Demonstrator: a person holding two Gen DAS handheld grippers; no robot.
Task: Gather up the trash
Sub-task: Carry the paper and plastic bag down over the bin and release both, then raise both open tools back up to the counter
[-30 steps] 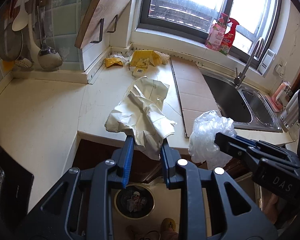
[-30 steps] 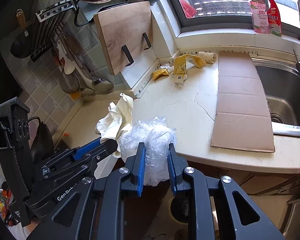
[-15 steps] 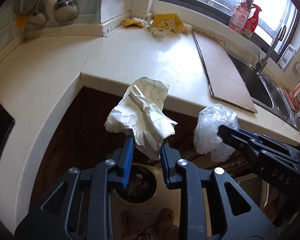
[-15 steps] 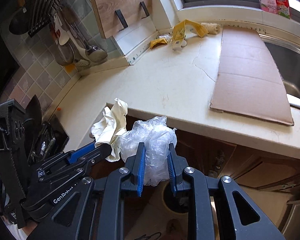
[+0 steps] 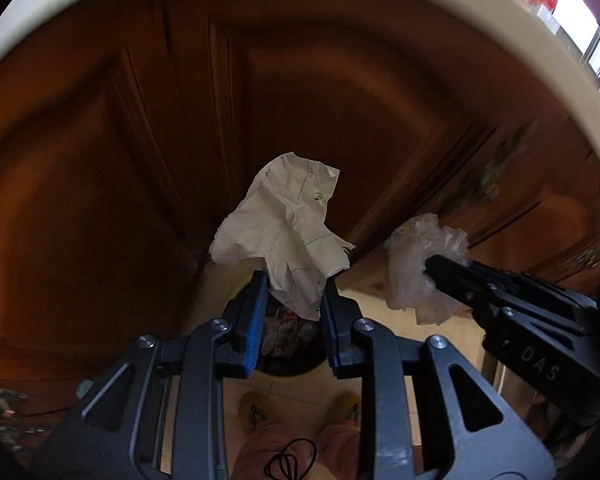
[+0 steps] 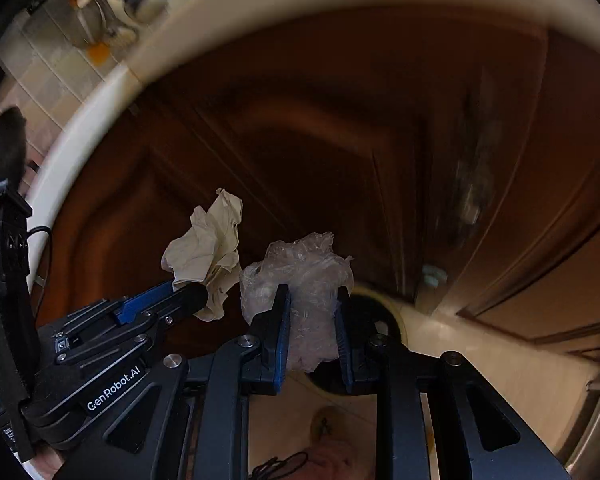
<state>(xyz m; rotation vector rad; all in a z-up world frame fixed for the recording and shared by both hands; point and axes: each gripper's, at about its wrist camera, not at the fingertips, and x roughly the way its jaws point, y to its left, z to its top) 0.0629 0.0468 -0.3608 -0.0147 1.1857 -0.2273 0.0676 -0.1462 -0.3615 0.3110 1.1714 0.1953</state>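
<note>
You grip crumpled white paper (image 5: 284,236) in L claw (image 5: 293,304), clear plastic wad (image 6: 304,296) in R claw (image 6: 311,320); round black bin (image 5: 288,344) just below, drop pending.

Each wrist camera looks steeply down along its own fingers, close to the dark brown wooden cabinet doors (image 5: 148,184) below the cream bench edge (image 6: 100,96). Both views share the round black trash bin (image 5: 288,344) on the floor.

The trash bin (image 5: 288,344) sits mostly hidden behind crumpled paper (image 5: 284,228); cabinet doors (image 6: 380,140) (motion-smeared) blur; shoes (image 5: 256,404) partly covered.
</note>
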